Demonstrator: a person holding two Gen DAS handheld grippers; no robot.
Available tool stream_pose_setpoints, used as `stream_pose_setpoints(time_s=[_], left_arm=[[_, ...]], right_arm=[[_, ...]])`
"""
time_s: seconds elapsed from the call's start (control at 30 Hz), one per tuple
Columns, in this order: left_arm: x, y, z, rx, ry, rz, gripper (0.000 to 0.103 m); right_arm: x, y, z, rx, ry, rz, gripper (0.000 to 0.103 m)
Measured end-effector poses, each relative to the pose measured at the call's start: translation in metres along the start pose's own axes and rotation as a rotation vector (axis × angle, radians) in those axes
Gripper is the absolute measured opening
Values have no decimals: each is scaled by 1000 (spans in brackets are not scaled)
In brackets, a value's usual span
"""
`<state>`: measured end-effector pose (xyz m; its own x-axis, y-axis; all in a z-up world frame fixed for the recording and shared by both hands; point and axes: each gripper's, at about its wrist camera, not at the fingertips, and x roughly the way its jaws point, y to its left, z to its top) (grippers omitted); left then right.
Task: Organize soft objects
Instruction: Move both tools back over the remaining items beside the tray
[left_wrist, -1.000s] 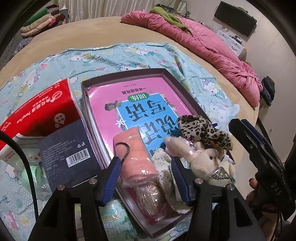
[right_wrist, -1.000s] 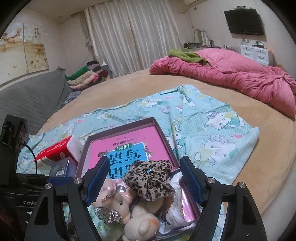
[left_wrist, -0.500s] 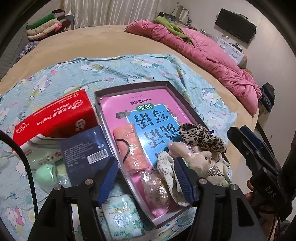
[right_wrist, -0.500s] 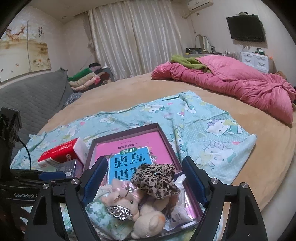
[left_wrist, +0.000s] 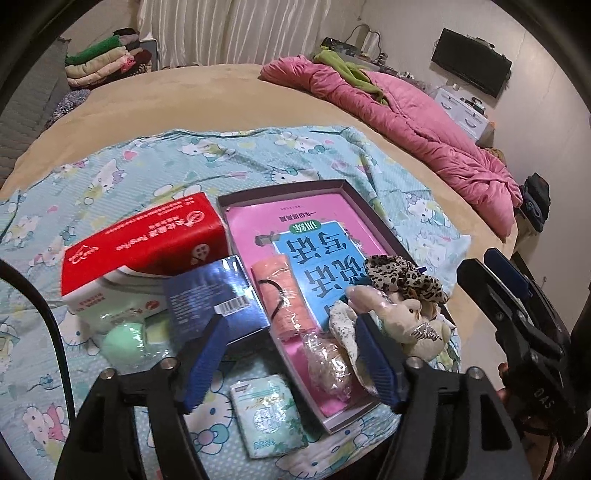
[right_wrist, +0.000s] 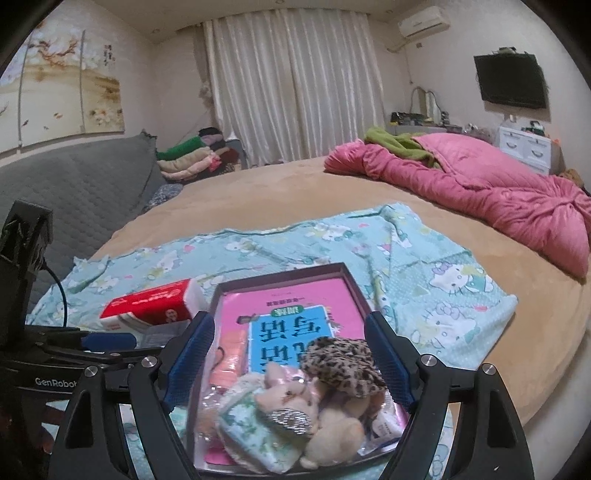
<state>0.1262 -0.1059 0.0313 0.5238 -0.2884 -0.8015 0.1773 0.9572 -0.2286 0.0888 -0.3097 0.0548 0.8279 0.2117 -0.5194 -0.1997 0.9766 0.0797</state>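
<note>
A shallow dark box on the cartoon-print sheet holds a pink and blue book. On the book lie a pink rolled cloth, a clear bag, a floral cloth, a cream plush rabbit and a leopard scrunchie. My left gripper hovers above the box's near corner with its jaws opening and nothing gripped. In the right wrist view, my right gripper stands open above the rabbit and scrunchie, touching neither.
Left of the box are a red tissue pack, a dark blue carton, a pale green ball and a small tissue packet. A pink quilt lies at the far right of the tan bed. Folded clothes are stacked behind.
Both grippers have drawn back and upward from the box, so more of the bed shows. The left jaws have widened and no longer flank the pink roll closely.
</note>
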Motion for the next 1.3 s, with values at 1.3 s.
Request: stream_pose_setpoints(time_s=[1.3], left_arm=[[-73, 96, -40, -94, -96, 124, 73]], right_arm=[[-19, 123, -33, -37, 172, 150, 84]])
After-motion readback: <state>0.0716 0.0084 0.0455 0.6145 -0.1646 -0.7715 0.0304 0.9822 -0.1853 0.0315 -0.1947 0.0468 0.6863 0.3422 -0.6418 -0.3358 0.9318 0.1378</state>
